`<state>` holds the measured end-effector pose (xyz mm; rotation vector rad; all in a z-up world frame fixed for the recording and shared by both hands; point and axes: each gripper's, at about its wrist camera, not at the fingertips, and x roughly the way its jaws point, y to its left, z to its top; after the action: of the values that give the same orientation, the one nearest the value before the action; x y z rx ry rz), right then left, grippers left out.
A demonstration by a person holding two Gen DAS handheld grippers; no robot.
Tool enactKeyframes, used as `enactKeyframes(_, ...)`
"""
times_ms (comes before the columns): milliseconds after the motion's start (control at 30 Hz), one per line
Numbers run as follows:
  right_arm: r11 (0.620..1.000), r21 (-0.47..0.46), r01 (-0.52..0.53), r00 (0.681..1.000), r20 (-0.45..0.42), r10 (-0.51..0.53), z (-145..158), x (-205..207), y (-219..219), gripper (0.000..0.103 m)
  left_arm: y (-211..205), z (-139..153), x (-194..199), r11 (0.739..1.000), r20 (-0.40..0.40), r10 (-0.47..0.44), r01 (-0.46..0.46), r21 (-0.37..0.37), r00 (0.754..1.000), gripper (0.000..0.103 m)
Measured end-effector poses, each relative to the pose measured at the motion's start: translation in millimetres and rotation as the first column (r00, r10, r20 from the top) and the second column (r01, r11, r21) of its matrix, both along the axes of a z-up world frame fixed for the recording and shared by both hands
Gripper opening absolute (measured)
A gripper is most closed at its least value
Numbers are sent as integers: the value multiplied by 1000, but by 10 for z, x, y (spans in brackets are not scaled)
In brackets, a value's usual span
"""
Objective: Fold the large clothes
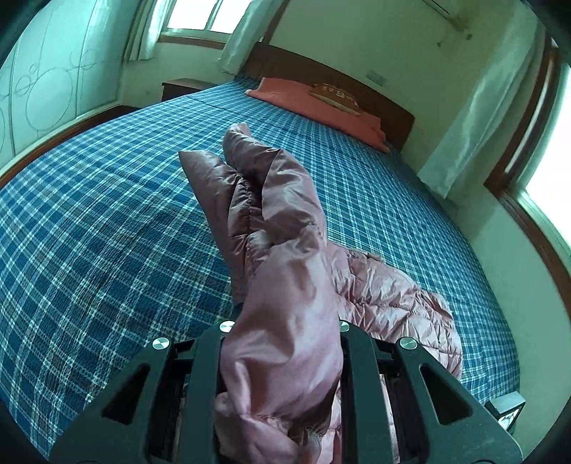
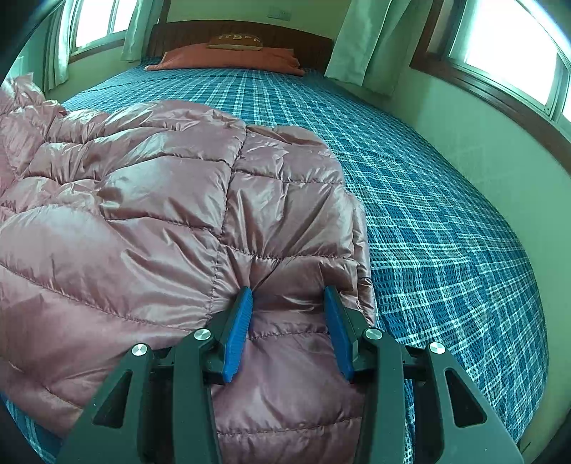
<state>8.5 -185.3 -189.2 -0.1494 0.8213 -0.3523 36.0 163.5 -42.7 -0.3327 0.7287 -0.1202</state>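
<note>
A shiny pink quilted down jacket [image 2: 142,200] lies spread over the left and middle of a blue plaid bed [image 2: 446,232]. My right gripper [image 2: 289,292] is shut on a puffy fold at the jacket's near edge, and its blue pads [image 2: 237,332] press into the fabric from both sides. In the left wrist view a sleeve-like part of the jacket [image 1: 278,200] is lifted off the bed [image 1: 89,214] and stands up in front of the camera. My left gripper [image 1: 285,321] is shut on this part, and the cloth hides its fingertips. The rest of the jacket trails down to the right.
An orange pillow [image 2: 228,59] with a small brown cushion on it lies at the dark wooden headboard [image 2: 242,32]. Curtained windows [image 2: 506,53] line the right wall. A nightstand [image 1: 182,87] stands beside the bed's far left corner, next to a pale wardrobe [image 1: 46,82].
</note>
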Motion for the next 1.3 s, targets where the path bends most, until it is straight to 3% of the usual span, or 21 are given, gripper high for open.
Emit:
enactKeyframes(67, 1000, -26, -11, 1000, -4, 11, -8, 10, 40, 42, -53, 4, 14, 1000, 1, -12, 12, 13, 1000, 17)
enactKeyframes(300, 1000, 10, -14, 1000, 6, 14, -2, -2, -8, 42, -295, 21, 25, 998, -6, -44, 44, 48, 999, 17)
enactKeyframes(600, 998, 54, -16, 1000, 19, 15, 7, -27, -72, 42, -909, -29, 66, 977, -36, -141, 145, 156, 989, 17)
enactKeyframes(800, 997, 70, -15, 1000, 24, 13, 8, -33, -111, 42, -1422, -159, 75, 946, -61, -212, 220, 239, 975, 17)
enactKeyframes(1067, 996, 83, -14, 1000, 26, 12, 1, -24, -83, 42, -1891, -543, 91, 881, -122, -304, 328, 341, 945, 17)
enactKeyframes(1300, 997, 76, -15, 1000, 28, 13, -8, -23, -93, 42, -1939, -767, 77, 864, -133, -332, 357, 354, 934, 17)
